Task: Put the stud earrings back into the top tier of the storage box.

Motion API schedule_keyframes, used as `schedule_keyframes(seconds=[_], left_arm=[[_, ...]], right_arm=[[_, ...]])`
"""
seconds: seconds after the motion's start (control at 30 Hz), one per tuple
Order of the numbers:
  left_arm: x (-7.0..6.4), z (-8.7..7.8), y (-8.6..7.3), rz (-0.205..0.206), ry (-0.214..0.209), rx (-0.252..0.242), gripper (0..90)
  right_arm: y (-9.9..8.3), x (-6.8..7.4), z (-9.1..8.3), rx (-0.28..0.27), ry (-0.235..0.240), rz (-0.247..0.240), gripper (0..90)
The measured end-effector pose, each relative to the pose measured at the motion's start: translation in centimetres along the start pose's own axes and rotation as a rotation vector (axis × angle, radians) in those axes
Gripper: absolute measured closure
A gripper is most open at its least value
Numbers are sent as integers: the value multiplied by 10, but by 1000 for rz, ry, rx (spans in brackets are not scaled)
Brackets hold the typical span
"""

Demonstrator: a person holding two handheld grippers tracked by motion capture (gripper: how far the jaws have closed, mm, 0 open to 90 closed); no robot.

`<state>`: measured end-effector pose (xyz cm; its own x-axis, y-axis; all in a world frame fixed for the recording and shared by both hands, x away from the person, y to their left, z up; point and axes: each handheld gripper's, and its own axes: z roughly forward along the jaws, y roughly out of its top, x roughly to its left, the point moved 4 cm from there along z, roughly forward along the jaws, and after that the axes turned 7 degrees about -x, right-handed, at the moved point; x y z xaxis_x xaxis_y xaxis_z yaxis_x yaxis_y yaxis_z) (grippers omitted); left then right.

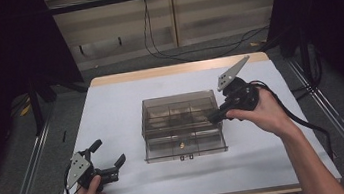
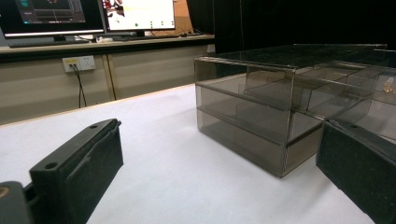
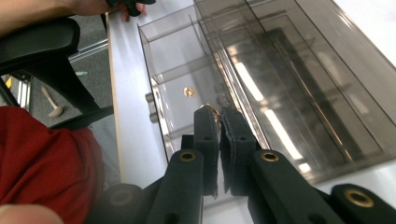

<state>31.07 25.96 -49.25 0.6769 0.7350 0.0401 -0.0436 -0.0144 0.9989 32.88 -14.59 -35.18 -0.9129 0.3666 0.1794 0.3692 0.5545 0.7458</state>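
Fingers of the right gripper [image 3: 218,122] pinch a small gold ring [image 3: 211,110] over the smoky compartment box [image 1: 182,124] mid-worktop [image 1: 112,115], the left gripper [image 1: 109,159] released; no readable writing

The small gold piece [image 3: 208,110] between the right gripper [image 3: 218,116] jaws stayed mostly hidden. The smoky drawer box [image 2: 261,121] ran off the left gripper view's right edge.

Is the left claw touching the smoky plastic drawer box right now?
Apart. The high view shows the left claw open near the table's front-left corner, with bare white tabletop between it and the drawer box.
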Motion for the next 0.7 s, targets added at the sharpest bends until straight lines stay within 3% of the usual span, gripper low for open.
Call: schedule_keyframes(seconds=[0.23, 0.57, 0.7], left_arm=[[0, 0, 0, -3, -1, -1, 7], [0, 0, 0, 2, -4, 3, 7], [0, 0, 0, 5, -3, 3, 7]], right_arm=[[15, 4, 19, 45, 17, -37, 858], [33, 6, 59, 208, 47, -43, 858], [39, 9, 70, 245, 61, -55, 858]])
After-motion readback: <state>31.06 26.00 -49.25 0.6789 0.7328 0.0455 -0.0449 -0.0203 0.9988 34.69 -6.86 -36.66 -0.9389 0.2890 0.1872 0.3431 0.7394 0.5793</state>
